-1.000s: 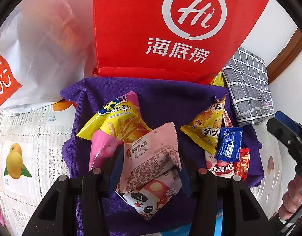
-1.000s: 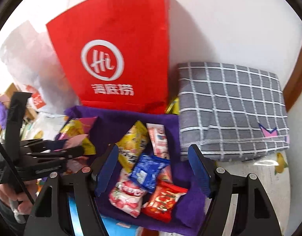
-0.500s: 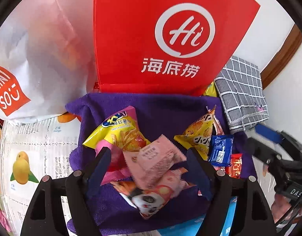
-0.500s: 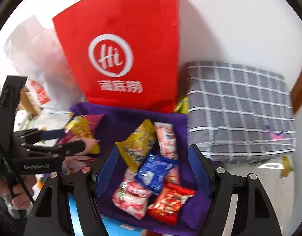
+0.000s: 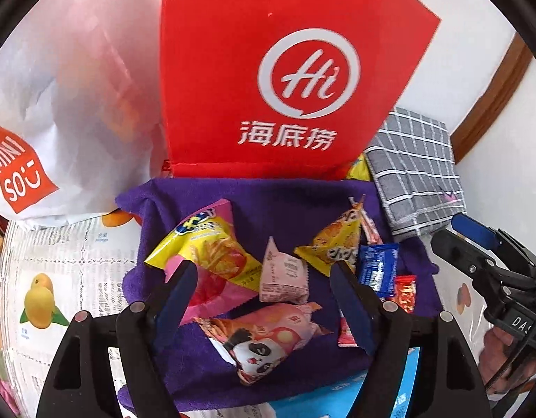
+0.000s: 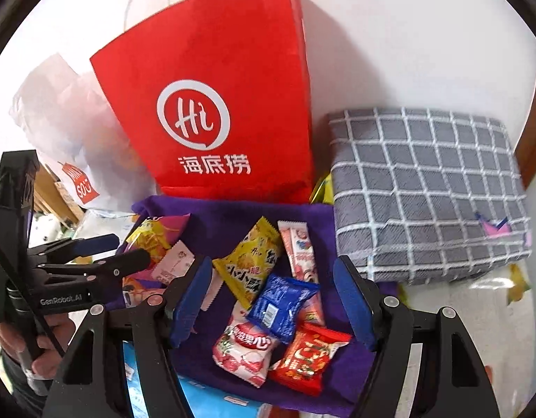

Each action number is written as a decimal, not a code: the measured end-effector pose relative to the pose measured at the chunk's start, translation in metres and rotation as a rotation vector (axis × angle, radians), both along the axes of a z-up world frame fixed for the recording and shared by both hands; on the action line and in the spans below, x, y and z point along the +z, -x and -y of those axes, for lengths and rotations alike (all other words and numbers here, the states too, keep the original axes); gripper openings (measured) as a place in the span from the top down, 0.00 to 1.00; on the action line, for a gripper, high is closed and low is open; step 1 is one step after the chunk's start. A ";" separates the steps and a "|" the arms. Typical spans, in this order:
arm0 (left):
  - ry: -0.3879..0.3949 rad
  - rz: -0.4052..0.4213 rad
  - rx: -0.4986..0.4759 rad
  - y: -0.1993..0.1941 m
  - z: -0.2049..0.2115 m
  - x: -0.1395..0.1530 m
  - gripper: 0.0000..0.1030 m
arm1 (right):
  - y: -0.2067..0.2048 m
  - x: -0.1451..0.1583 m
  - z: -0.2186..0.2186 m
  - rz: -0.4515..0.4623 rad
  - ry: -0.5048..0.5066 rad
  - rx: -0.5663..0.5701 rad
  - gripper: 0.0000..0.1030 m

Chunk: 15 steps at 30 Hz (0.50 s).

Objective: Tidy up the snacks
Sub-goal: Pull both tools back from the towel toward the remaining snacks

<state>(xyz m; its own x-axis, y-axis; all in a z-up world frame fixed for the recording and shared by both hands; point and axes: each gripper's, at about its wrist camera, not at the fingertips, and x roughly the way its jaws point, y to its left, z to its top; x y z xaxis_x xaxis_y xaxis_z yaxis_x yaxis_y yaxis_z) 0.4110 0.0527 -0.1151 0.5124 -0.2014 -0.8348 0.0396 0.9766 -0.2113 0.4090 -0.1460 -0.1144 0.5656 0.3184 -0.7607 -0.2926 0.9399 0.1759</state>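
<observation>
The left gripper [image 5: 264, 296] hangs with its blue-padded jaws spread wide and empty above the pale pink packet [image 5: 283, 277], which lies loose on the purple cloth [image 5: 268, 205] between the yellow sweet-potato-fries bag [image 5: 205, 254] and the yellow triangular chip bag [image 5: 334, 247], just behind the panda-printed pouch [image 5: 264, 339]. The right gripper [image 6: 273, 304] is likewise splayed and holds nothing, poised over the blue wrapper [image 6: 282, 301], the strawberry candy pack [image 6: 245, 350] and the red packet [image 6: 308, 357]. The risk, as I judge it, lies in the crowding: the snacks overlap, so a closing jaw may catch two wrappers at once or snag the soft cloth and drag the whole heap; the slick, air-filled packs could also squirt out of a pinch, and the two grippers work near enough to knock each other. The red Haidilao bag [image 5: 268, 69] stands upright just behind the cloth and looks light enough to tip if bumped. A second ago the left jaws were clamped on the pink packet; they have since opened and drawn back, leaving it lying on the cloth, while the right gripper has stayed open and shifted only slightly over its cluster.
</observation>
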 end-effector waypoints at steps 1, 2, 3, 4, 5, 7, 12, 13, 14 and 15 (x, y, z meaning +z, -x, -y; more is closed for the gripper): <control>0.004 0.003 -0.002 0.001 0.001 0.002 0.26 | 0.003 0.003 -0.001 0.017 0.006 0.001 0.30; 0.003 0.007 0.000 0.002 0.002 0.004 0.26 | 0.005 0.006 -0.001 0.034 0.012 -0.001 0.30; 0.002 0.012 0.002 0.003 0.003 0.006 0.26 | 0.007 0.008 -0.001 0.048 0.016 -0.003 0.30; 0.001 0.019 0.003 0.004 0.003 0.008 0.26 | 0.009 0.012 -0.001 0.063 0.020 -0.004 0.30; -0.002 0.024 -0.001 0.006 0.003 0.011 0.26 | 0.011 0.014 -0.002 0.071 0.027 -0.006 0.30; -0.016 0.033 -0.010 0.007 0.005 0.015 0.26 | 0.015 0.020 -0.005 0.097 0.080 -0.027 0.30; -0.028 0.050 -0.028 0.011 0.005 0.026 0.26 | 0.025 0.033 -0.010 0.108 0.104 -0.003 0.33; -0.026 0.051 -0.028 0.012 0.004 0.027 0.26 | 0.027 0.034 -0.010 0.104 0.087 0.010 0.40; -0.023 0.052 -0.028 0.013 0.003 0.030 0.26 | 0.030 0.035 -0.010 0.106 0.080 0.013 0.42; -0.016 0.051 -0.027 0.013 0.002 0.032 0.26 | 0.033 0.036 -0.011 0.106 0.084 0.011 0.43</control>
